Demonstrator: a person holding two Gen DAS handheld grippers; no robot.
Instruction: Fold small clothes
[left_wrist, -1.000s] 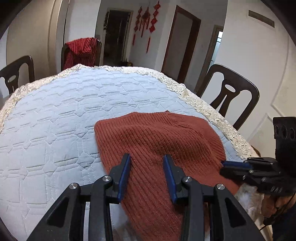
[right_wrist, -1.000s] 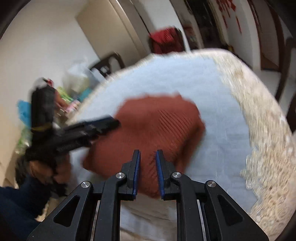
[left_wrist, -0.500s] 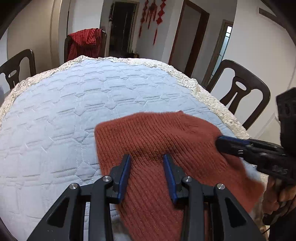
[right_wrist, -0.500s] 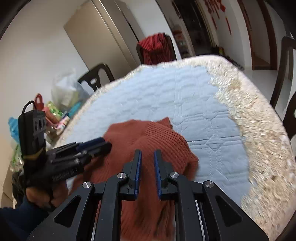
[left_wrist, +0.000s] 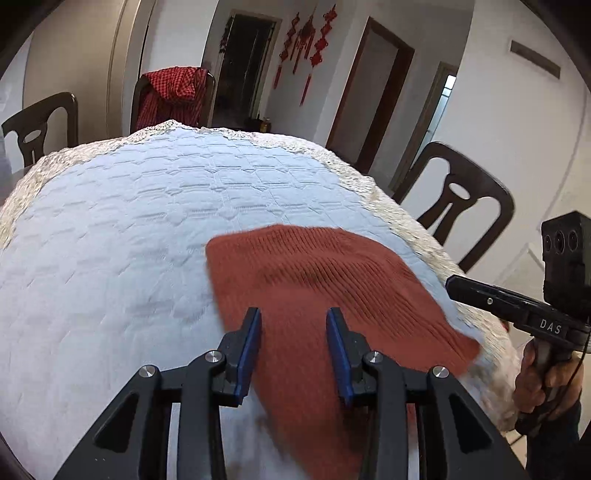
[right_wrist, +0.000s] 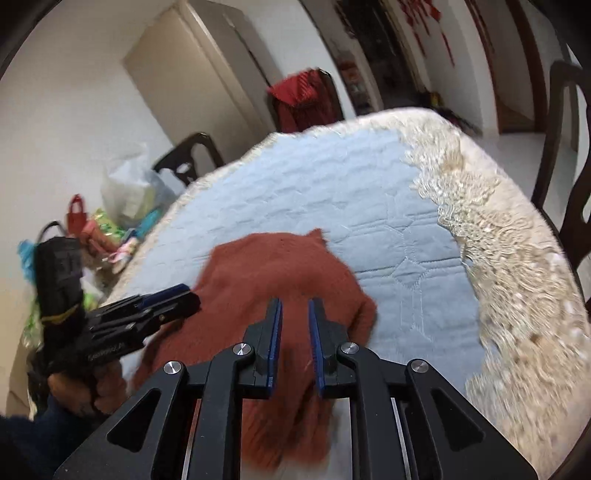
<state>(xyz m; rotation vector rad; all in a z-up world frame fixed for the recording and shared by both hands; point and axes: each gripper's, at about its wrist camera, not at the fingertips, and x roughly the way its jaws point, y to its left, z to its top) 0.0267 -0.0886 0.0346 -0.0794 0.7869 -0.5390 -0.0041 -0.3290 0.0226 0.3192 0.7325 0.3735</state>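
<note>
Rust knit garment (left_wrist: 317, 280) lay flat near the tabletop (left_wrist: 110, 229) edge, unfolded. Left tongs (left_wrist: 293, 332) stood apart above it; right tongs (right_wrist: 295, 325) were narrowly parted, holding nothing. Judged step: positioning; next, gripping an edge.

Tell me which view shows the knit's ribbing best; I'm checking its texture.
Left wrist view: the rust-red knit garment lies sharp, its ribs readable. The right wrist view shows it motion-blurred, partly behind the right hand-held gripper.
</note>
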